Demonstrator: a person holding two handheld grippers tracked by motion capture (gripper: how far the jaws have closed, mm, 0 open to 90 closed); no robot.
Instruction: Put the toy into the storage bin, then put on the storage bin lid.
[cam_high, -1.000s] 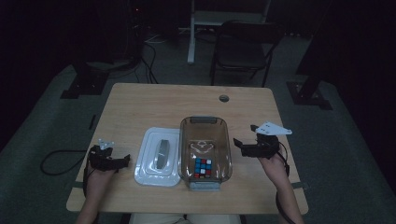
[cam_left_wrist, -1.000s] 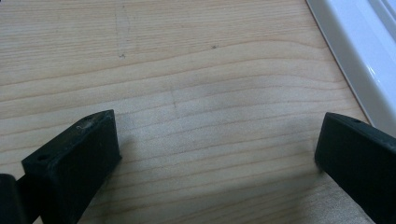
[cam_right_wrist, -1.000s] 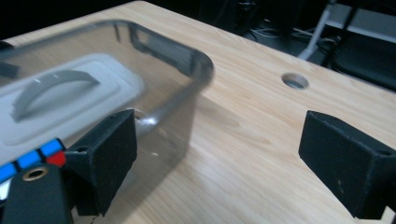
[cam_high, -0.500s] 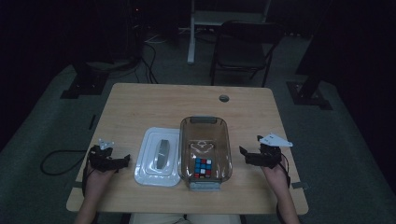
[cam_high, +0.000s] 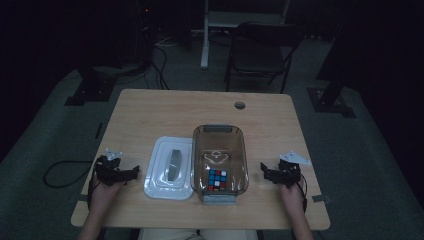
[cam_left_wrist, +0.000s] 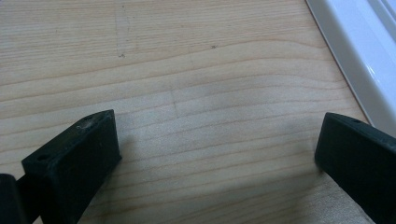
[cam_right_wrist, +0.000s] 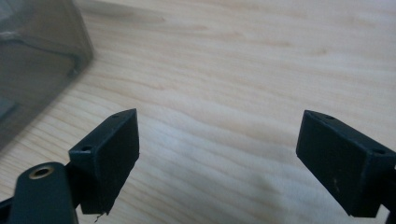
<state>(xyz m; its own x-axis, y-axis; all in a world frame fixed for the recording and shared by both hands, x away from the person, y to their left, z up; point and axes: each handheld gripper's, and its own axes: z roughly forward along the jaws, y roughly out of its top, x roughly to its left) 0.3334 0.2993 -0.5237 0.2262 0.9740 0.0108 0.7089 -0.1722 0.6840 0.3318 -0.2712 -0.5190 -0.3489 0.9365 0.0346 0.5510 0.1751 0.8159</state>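
Both hand-held grippers, left (cam_high: 131, 172) and right (cam_high: 265, 172), released, resting on bench (cam_high: 175, 107). Right's jaws just closing slightly, nothing between. Cube (cam_high: 217, 180) in box (cam_high: 220, 131); lid (cam_high: 170, 167) off, left of box, untouched.

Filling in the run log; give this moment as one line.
left gripper: open, empty, beside white lid | right gripper: jaws just closing slightly, nothing between | tinted bin: holds cube

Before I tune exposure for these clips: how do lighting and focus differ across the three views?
High view: dim, room nearly black, table alone lit. Left gripper view: bright, sharp wood grain, white lid glaring. Right gripper view: bright, tinted box soft and blurred.
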